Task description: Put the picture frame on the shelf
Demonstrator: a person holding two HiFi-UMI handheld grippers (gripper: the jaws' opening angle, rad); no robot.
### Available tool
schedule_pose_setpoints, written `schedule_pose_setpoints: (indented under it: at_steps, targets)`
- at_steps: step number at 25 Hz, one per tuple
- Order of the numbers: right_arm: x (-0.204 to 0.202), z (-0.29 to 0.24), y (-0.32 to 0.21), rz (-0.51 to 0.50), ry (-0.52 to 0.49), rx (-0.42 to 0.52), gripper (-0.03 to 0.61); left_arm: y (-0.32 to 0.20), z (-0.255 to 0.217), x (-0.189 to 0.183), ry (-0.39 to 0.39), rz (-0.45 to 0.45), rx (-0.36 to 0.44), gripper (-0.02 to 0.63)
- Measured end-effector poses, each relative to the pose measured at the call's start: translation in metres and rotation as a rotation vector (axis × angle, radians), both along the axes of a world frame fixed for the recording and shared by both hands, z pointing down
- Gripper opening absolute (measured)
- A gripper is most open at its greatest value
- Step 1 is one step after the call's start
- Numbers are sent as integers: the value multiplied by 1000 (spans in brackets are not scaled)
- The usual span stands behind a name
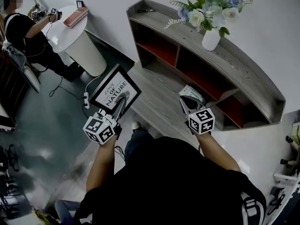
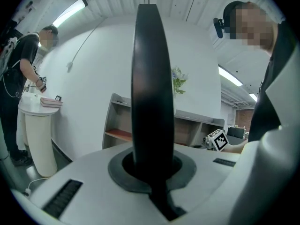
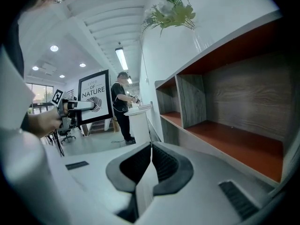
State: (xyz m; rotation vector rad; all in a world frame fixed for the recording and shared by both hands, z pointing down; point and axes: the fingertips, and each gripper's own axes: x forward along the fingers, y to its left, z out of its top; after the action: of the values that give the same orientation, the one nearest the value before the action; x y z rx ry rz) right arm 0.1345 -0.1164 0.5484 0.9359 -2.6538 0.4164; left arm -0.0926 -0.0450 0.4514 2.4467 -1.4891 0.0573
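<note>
**1. L claw** [image 1: 121,104]: jaws clamped on near edge of picture frame [image 1: 112,89]. Frame rises from claw tips and shows edge-on betw. jaws in left gripper view. Black border, white print w/ "NATURE". Held in air, off the shelf [image 1: 243,74].
**2. R claw** [image 1: 186,100]: jaws closed together, nothing betw. them. Frame well apart, off to its left.
**3. Shelf:** grey wood, red-lined compartments. Ahead of both claws, close on R claw's right side.
**4. Vase** [image 1: 210,39] w/ flowers [image 1: 208,8]: on shelf top, above and beyond R claw.
**5. Person** [image 1: 23,29] at white stand [image 1: 79,41]: far off, ahead-left of L claw. Reddish book [image 1: 76,17] on stand.
</note>
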Motion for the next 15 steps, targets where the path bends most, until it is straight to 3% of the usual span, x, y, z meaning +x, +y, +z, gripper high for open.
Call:
schedule_pose_setpoints:
  at_steps: [15]
  targets:
    - [16,-2,-19,72,12,8,15,-41,8,-7,17,25,1,28]
